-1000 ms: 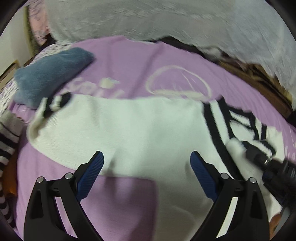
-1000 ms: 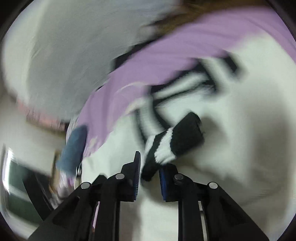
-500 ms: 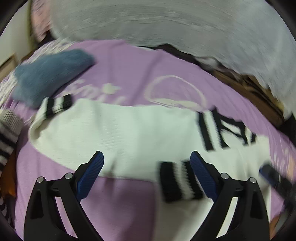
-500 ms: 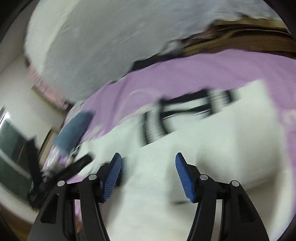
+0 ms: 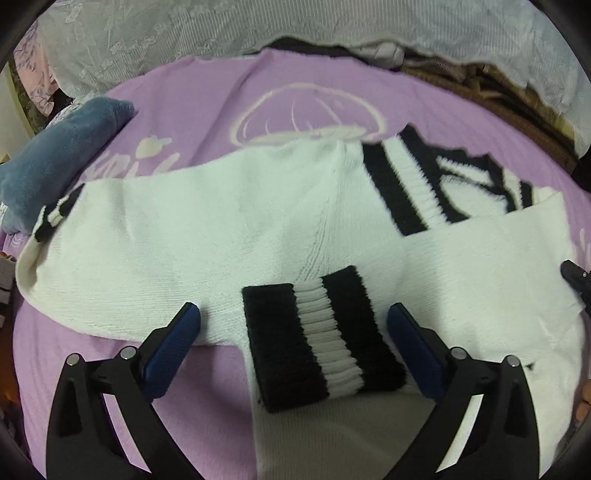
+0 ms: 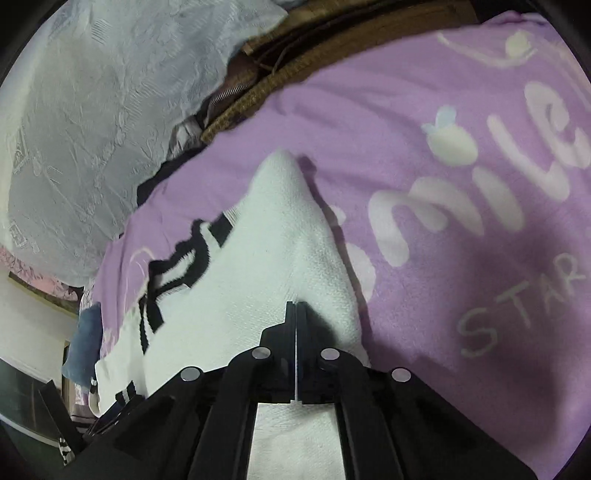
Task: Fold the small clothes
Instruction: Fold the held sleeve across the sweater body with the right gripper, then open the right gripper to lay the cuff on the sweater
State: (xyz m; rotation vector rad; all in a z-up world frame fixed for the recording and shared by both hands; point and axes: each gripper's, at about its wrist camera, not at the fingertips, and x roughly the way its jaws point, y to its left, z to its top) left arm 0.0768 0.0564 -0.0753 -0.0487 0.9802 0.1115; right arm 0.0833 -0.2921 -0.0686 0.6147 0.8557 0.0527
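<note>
The left gripper (image 5: 293,326) has its jaws spread wide with nothing between the blue pads (image 5: 413,339); in the lower middle of the left wrist view they frame a black-and-white striped cuff (image 5: 321,341) without touching it. The cuff lies folded over the white sweater (image 5: 207,236), which is spread flat across the middle of the frame on the purple blanket (image 5: 207,96). The sweater's black-trimmed collar sits at the upper right of the frame.

The right gripper (image 6: 295,306) has its jaws pressed fully together, low in the centre of its frame, over the sweater's right edge; whether fabric is pinched between them cannot be told. The gripper points along the sweater toward the top of the frame.

On the blanket at the right of the right wrist view, white lettering reads "mile" and below it "STAR".

A blue plush cloth (image 5: 62,147) lies at the left edge of the left wrist view, and a pale embossed quilt (image 5: 258,26) fills the top.
</note>
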